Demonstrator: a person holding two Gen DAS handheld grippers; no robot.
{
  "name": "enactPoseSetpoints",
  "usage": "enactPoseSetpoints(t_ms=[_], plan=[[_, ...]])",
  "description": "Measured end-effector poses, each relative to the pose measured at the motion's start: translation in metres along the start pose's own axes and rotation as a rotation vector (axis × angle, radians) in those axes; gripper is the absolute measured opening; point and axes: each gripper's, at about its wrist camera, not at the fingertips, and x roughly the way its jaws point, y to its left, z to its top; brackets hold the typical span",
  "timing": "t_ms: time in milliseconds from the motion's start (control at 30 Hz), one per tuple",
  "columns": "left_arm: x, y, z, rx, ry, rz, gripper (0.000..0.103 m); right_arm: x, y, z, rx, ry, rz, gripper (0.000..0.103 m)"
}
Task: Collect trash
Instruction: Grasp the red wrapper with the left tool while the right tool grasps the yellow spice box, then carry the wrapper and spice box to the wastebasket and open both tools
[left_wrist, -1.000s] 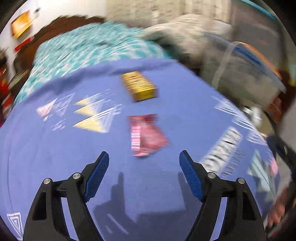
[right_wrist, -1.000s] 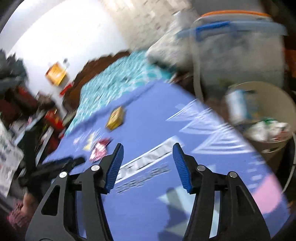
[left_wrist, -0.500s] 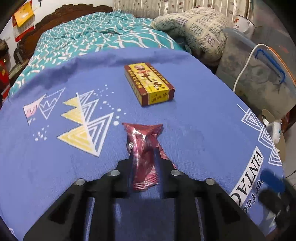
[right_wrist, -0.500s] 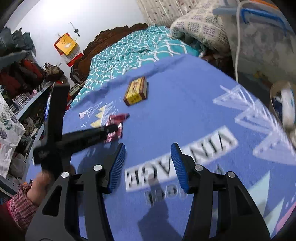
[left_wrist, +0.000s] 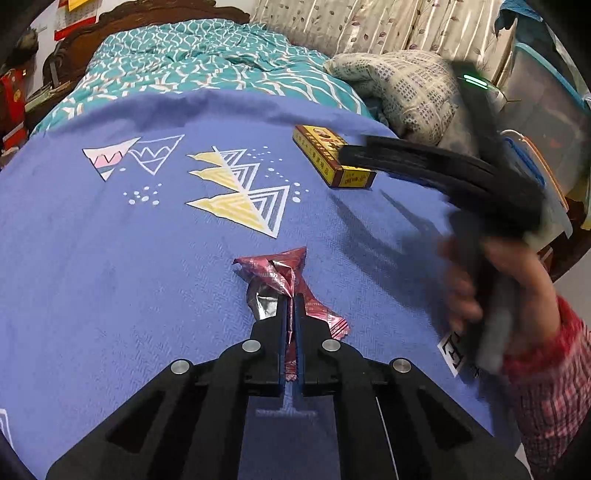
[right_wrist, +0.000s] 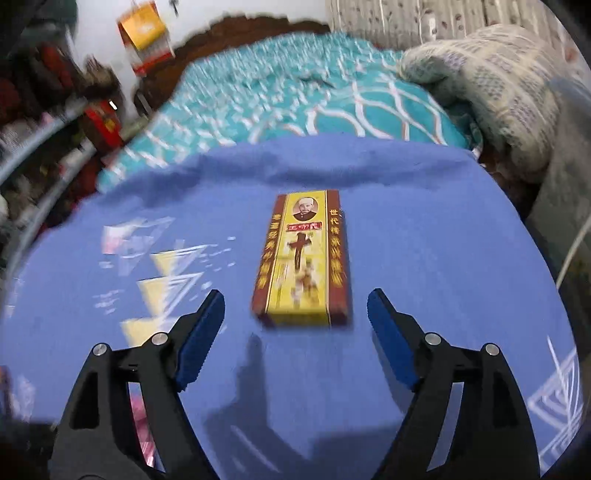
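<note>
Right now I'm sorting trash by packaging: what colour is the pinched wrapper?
Dark red wrapper with silver lining, clearest in the left wrist view.

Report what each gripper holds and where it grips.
The left gripper is shut on the red wrapper, pinching its crumpled middle. The right gripper is open and holds nothing; the yellow box lies ahead of it.

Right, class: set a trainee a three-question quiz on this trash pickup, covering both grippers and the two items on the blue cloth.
1. True or false: the left gripper is shut on the red wrapper.
2. The yellow box lies: A) between the pads of the right gripper; B) just beyond its open jaws; C) inside a bin.
3. Fill in: both items rest on a ____ cloth.

Key: 1 true; 2 B; 3 blue.
</note>
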Motion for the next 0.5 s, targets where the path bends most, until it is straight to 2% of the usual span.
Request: enactPoseSetpoints(t_ms=[67,200,300,400,500], plan=[[0.001,-0.003,0.0,0.009,-0.004,0.014,0.003,0.021,0.0,0.002,-0.002,0.055,-0.052,0.061],[-0.001,-0.003,-0.001,0.011,-0.01,0.014,0.003,0.004,0.001,-0.024,-0.028,0.047,-0.044,0.06],[-0.001,0.002,-0.001,-0.004,-0.006,-0.008,0.003,-0.033,-0.004,-0.069,-0.03,0.032,-0.001,0.06],[-0.001,0.001,-0.002,0.007,0.01,-0.061,0.003,-0.083,-0.013,-0.126,-0.018,0.013,0.032,0.06],[-0.005,-0.008,-0.009,0.017,0.025,-0.115,0.003,-0.132,-0.032,-0.175,0.042,-0.009,0.059,0.06]])
